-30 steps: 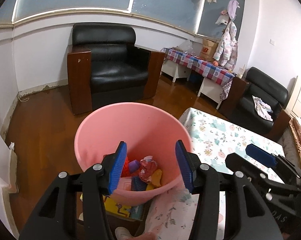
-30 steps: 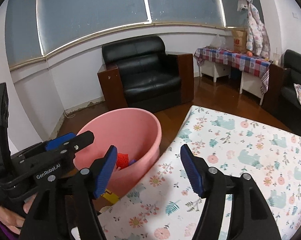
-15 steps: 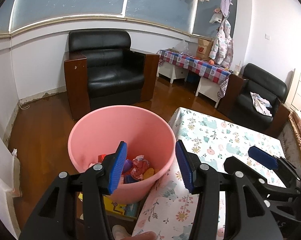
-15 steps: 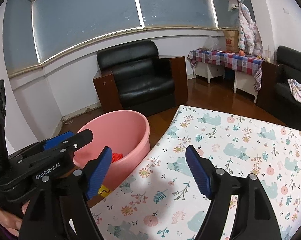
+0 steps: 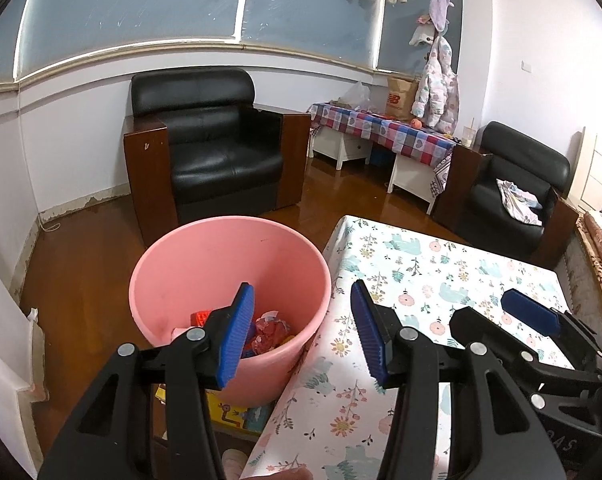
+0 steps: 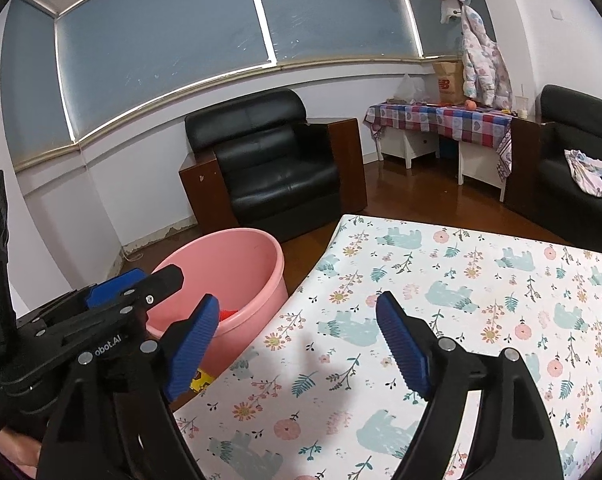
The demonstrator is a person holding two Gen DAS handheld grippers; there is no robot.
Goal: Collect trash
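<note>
A pink bucket [image 5: 205, 264] stands on the floor at the table's left edge; it also shows in the right wrist view [image 6: 229, 264]. Crumpled red and coloured trash [image 5: 267, 330] lies at its bottom. My left gripper [image 5: 301, 332] is open and empty, held above the bucket's near rim and the table edge. My right gripper [image 6: 297, 344] is open and empty above the floral tablecloth [image 6: 461, 300]. The right gripper also shows at the right of the left wrist view [image 5: 529, 312]. No trash shows on the cloth.
A black armchair [image 5: 213, 152] stands behind the bucket. A side table with a checked cloth [image 5: 381, 132] and a second black chair [image 5: 513, 196] stand at the back right. A yellow box [image 5: 229, 412] lies under the bucket's near side.
Both grippers have pulled back and risen from the bucket. The bucket now sits farther off and more of the table shows. Both stay open and empty.
</note>
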